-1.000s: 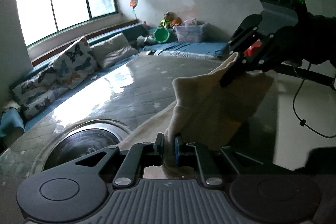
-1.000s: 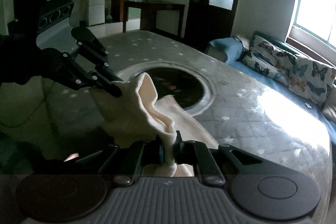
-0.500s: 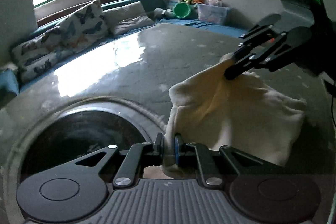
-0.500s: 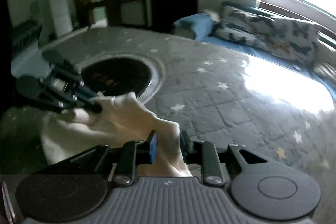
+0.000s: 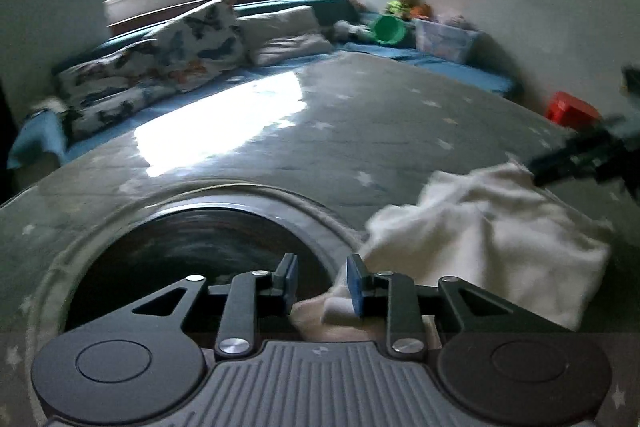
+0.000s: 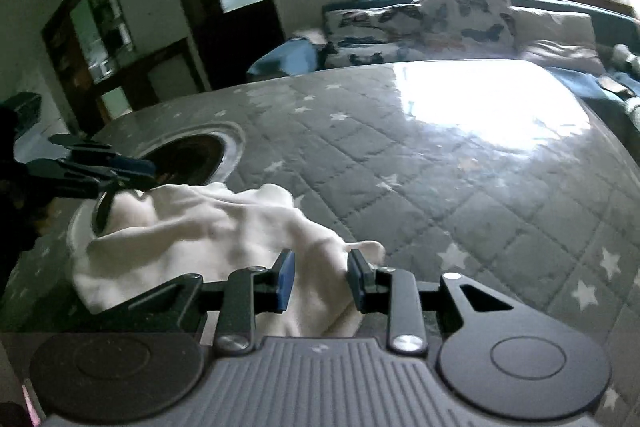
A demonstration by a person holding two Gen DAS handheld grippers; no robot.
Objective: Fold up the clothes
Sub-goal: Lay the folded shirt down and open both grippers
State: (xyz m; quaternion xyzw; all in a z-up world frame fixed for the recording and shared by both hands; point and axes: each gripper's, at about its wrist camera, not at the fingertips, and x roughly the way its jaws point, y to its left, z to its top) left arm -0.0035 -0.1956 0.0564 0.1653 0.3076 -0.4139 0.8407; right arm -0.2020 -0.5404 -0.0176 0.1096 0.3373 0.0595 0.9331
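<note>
Cream garment lay bunched on the grey star-print mat, beside the dark round inset in the mat. In the right wrist view it sat at about 9 o'clock from the frame centre; in the left wrist view, at about 4 o'clock.

Left gripper: jaws had just been opening. They stood spread, blue pads apart. A corner of the garment lay low between them, against or just beside the right-hand pad, not pinched. The same gripper showed in the right wrist view at about 9 o'clock, over the far edge of the garment.

Right gripper: jaws had also just been opening. They stood spread, with a fold of cloth running up between the pads. No squeeze visible on it. In the left wrist view this gripper was a dark blur at 3 o'clock, so its contact with the far corner could not be read there.

Progress, as a judgement: one fold appeared laid down, since the cloth rested in a doubled, compact heap rather than spread flat, and both corners looked released onto the mat. The result was rumpled, with ridges across the top and uneven edges. Still to do, probably: back both grippers clear, smooth the layer, and make at least one more fold. No other clothes were in view.
</note>
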